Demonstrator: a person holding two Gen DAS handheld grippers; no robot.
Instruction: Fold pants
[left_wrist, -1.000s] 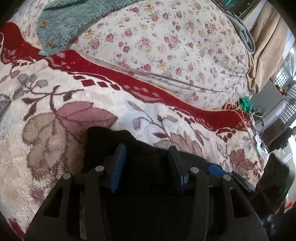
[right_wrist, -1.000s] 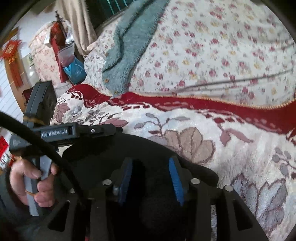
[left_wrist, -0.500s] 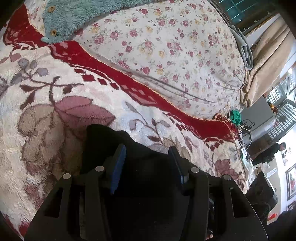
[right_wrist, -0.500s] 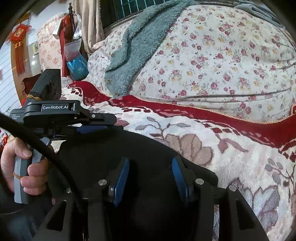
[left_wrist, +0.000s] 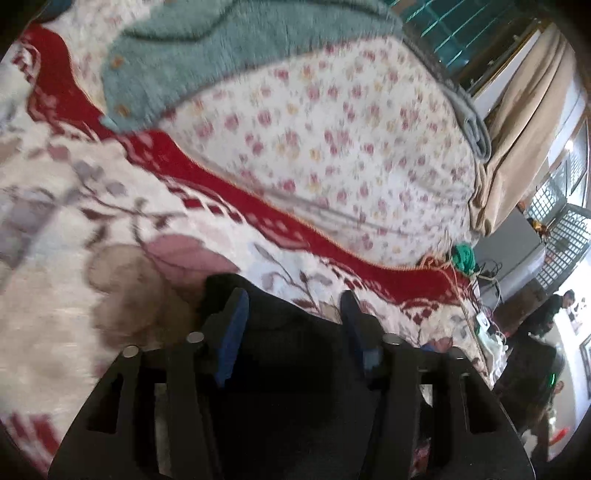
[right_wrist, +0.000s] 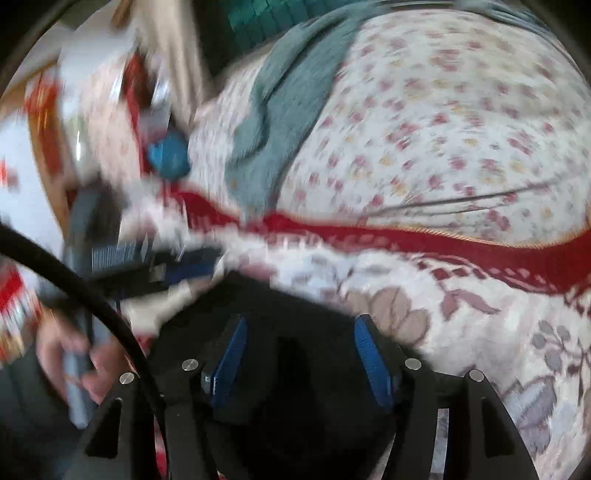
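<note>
Black pants (left_wrist: 288, 350) lie folded on the leaf-patterned blanket (left_wrist: 74, 258), directly under both grippers. My left gripper (left_wrist: 293, 310) is open, its blue pads spread above the pants' far edge. My right gripper (right_wrist: 301, 339) is open too, over the pants (right_wrist: 295, 406). The left gripper also shows in the right wrist view (right_wrist: 177, 269), blurred, at the pants' left edge, with the hand holding it below. Nothing sits between either pair of pads.
A floral quilt (left_wrist: 332, 147) bulges behind, with a teal fleece garment (left_wrist: 221, 55) on it. A red blanket border (left_wrist: 295, 229) runs between quilt and pants. Beige curtain (left_wrist: 524, 129) and cables (left_wrist: 487, 273) are at the right; a blue bag (right_wrist: 168, 157) is far left.
Both views have tilted up and gone blurred with fast motion; both grippers lift away from the pants, jaws still open. The pants stay on the blanket.
</note>
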